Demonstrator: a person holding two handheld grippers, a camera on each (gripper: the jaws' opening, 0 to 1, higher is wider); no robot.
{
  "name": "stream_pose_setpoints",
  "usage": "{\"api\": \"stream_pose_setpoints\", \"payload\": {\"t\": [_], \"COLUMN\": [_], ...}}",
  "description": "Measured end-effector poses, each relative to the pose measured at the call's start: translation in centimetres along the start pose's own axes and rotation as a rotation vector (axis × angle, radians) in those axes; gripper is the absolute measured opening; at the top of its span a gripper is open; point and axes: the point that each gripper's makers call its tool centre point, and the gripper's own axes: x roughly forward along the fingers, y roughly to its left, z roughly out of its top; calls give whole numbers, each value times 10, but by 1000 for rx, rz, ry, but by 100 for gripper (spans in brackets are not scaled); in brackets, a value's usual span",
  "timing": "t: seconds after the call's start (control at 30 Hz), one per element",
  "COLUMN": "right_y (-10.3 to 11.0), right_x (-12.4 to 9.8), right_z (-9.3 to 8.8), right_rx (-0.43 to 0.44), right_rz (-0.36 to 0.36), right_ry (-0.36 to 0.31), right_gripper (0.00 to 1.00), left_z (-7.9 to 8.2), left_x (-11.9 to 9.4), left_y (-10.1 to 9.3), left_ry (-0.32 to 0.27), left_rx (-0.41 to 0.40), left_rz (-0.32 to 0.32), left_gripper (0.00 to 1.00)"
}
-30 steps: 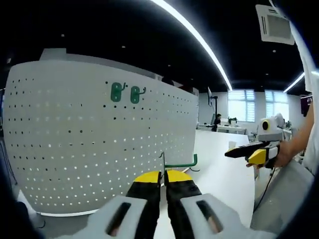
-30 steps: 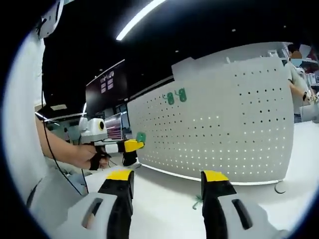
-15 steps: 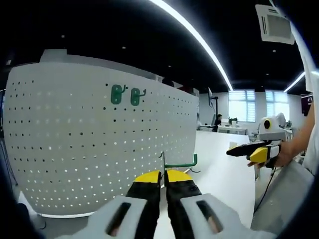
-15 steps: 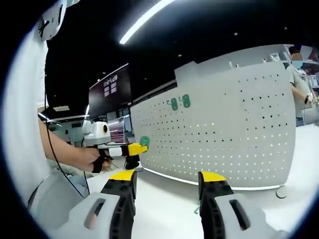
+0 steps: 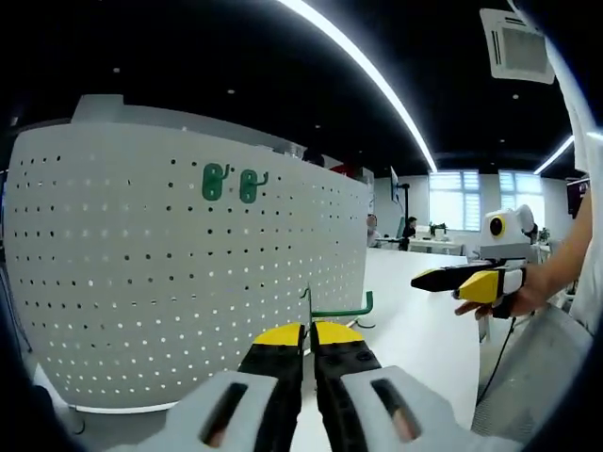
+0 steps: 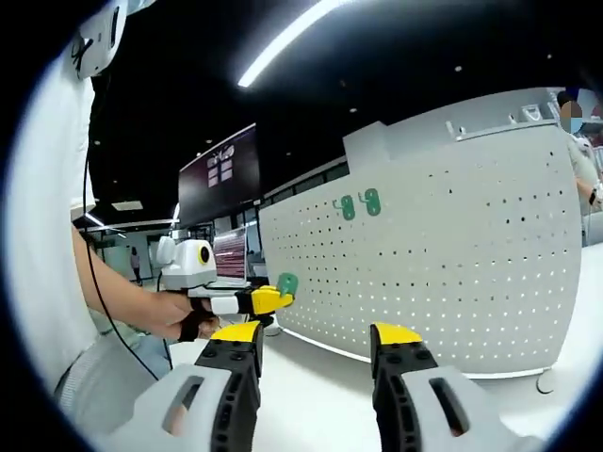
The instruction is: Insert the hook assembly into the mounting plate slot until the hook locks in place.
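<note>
L gripper (image 5: 309, 331) is clamped on the green hook assembly (image 5: 337, 309) — jaws pressed together on its plate, the wire hook sticking out past the tips, toward the pegboard (image 5: 141, 273). In the right gripper view the L gripper (image 6: 273, 299) shows the hook's green plate at its tip, near the board's lower edge. R gripper (image 6: 314, 335) has its jaws wide apart, nothing between them, hanging back from the board. Two green hooks (image 5: 229, 183) already sit high on the board, side by side. The grip on the held plate looks thin, prob edge-on, hard to be sure at this res. Risks from here: plate twists in the jaws as it meets the slot, so the tabs miss the holes — or a hard push rocks the freestanding board and the hook never locks
</note>
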Motion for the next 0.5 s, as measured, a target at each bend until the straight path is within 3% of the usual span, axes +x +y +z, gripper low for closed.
{"api": "stream_pose_setpoints", "payload": {"t": [0.5], "right_y": [8], "right_x": [13], "right_z": [6], "right_rx": [2], "right_rz": [23], "right_ry": [-11], "right_gripper": [40], "left_z": [3], "left_x": [0], "left_y": [-5], "left_ry": [-9], "left_rx": [0], "left_rz": [7], "left_gripper": [3]}}
